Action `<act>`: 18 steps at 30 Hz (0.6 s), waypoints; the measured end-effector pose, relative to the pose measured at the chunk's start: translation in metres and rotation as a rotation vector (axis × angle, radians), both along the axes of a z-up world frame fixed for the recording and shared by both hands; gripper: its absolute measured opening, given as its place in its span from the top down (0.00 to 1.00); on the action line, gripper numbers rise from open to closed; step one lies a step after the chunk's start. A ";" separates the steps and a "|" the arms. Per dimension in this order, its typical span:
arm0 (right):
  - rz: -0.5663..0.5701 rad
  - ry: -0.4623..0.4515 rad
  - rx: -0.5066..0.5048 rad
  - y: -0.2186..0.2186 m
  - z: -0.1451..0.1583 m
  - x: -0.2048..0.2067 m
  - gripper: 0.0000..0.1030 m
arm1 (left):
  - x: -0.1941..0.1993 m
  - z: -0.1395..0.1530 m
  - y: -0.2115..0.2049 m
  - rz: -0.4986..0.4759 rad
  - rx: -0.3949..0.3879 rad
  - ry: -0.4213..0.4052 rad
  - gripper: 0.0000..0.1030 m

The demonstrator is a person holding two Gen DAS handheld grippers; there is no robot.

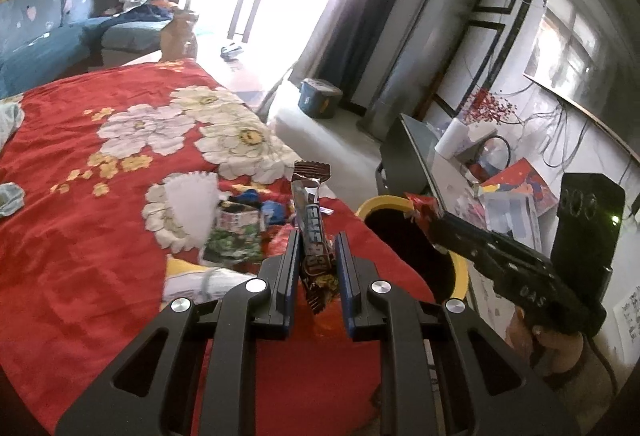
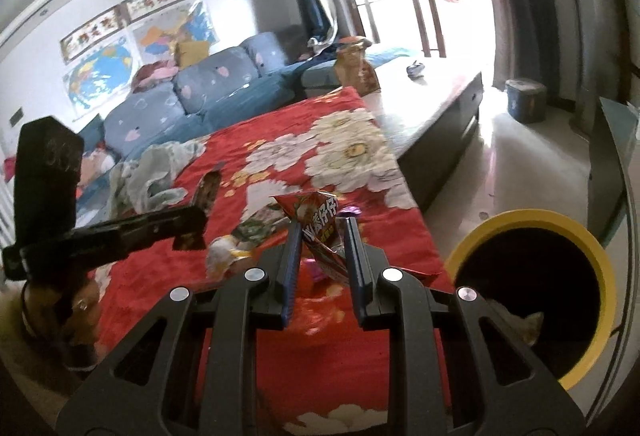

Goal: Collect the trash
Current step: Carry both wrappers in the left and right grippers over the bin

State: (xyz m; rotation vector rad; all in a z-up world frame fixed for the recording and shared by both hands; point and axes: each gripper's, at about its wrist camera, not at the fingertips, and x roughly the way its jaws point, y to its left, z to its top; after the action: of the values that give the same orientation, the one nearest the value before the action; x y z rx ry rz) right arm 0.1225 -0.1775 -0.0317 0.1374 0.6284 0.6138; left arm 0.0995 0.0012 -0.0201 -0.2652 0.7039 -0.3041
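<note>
— Sunlight poured through the balcony door behind a low table [image 2: 432, 103] half covered by a red floral cloth [image 1: 80, 195]. What did each gripper have?

— The left gripper [image 1: 318, 240] had its fingers clamped on a brown bar wrapper [image 1: 310, 211], which stood nearly upright between them, its crimped end above the tips. The right gripper [image 2: 322, 232] was pinched on a red snack packet [image 2: 316, 213], tilted and sticking up past its fingers.

— And the bin?

— A black bin [image 2: 600, 268] with a yellow rim stood on the floor just beside the cloth's near corner. In the left view the red packet hung over the bin's rim; the brown wrapper was above the cloth, near the bin but not over it.

— Anything left on the cloth?

— Yes. More wrappers [image 1: 236, 236] lay in a loose heap near that same corner, a green-and-white one among them, with a white torn piece beside it. Farther from the bin, crumpled pale fabric [image 2: 152, 171] sat on the cloth's sofa-side edge.

— Inside the bin?

— Something tan showed low against its wall; I couldn't tell what.
</note>
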 end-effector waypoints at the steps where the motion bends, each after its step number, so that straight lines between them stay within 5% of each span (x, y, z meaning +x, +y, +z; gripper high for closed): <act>1: -0.011 0.001 0.002 -0.004 0.000 0.001 0.84 | 0.001 0.000 -0.004 -0.007 0.002 -0.002 0.83; 18: -0.193 0.049 0.042 -0.067 -0.014 0.026 0.84 | 0.014 0.003 -0.062 -0.117 0.022 -0.012 0.83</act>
State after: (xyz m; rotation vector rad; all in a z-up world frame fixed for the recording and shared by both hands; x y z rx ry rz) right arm 0.1484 -0.2448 -0.0457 0.2504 0.6415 0.4387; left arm 0.1140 -0.0605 -0.0166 -0.2017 0.7114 -0.4089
